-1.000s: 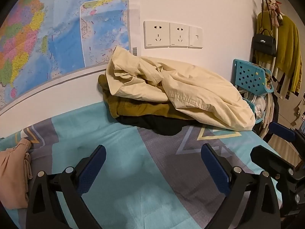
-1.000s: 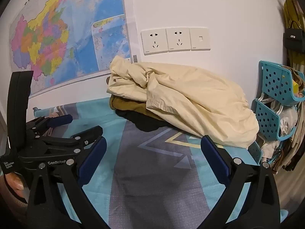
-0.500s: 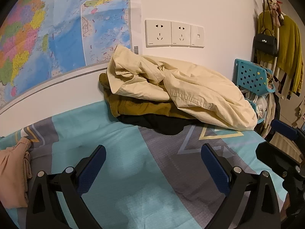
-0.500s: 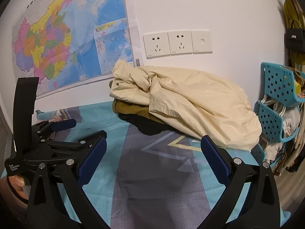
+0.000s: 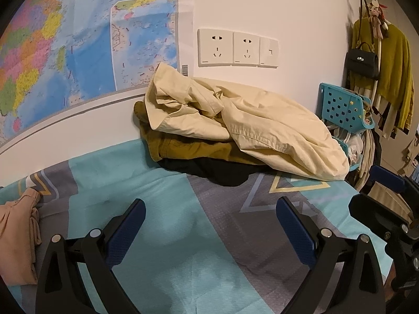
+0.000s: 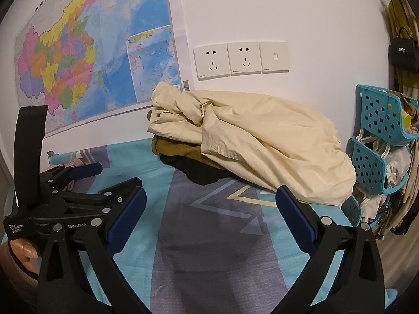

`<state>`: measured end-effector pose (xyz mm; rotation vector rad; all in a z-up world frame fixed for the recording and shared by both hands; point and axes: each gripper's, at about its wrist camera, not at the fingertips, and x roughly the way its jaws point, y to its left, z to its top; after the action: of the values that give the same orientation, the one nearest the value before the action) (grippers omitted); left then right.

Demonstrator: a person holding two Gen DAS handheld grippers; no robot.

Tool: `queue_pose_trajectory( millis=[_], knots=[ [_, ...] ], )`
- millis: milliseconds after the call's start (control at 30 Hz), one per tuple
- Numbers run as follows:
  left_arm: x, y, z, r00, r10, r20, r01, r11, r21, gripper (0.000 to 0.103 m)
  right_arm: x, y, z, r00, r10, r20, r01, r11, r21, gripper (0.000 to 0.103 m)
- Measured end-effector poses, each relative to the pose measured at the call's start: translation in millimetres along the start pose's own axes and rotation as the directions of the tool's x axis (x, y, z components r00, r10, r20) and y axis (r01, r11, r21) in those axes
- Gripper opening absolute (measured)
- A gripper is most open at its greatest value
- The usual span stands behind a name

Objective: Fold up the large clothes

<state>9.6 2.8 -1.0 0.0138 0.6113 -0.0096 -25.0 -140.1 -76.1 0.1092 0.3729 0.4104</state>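
Left wrist: teal-grey bedsheet [image 5: 162, 183], wall map [image 5: 78, 47]; both claws spread, empty.

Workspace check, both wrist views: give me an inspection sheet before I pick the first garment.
Surface: bedsheet, teal and grey geometric print, bare in front of both grippers.
Job's things: cream garment crumpled on top of an olive-brown garment and a black garment, piled against the wall.
Clutter: pink garment at the sheet's left edge.
Grippers: left gripper open, empty; right gripper open, empty; both short of the pile.
Cables: nothing seen.
Surroundings: wall map, wall sockets, teal baskets, hanging clothes and a black handbag.
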Motion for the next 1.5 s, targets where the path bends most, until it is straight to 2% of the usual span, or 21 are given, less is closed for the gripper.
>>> queue_pose_trajectory(
  millis=[1500],
  knots=[
    [-3.2, 0.3, 5.0, 1.000, 0.007, 0.012, -0.007, 1.000, -0.006, 0.096, -2.4, -3.4, -0.5, 1.000, 0.008, -0.003, -0.008, 1.000, -0.001, 0.097]
  ],
)
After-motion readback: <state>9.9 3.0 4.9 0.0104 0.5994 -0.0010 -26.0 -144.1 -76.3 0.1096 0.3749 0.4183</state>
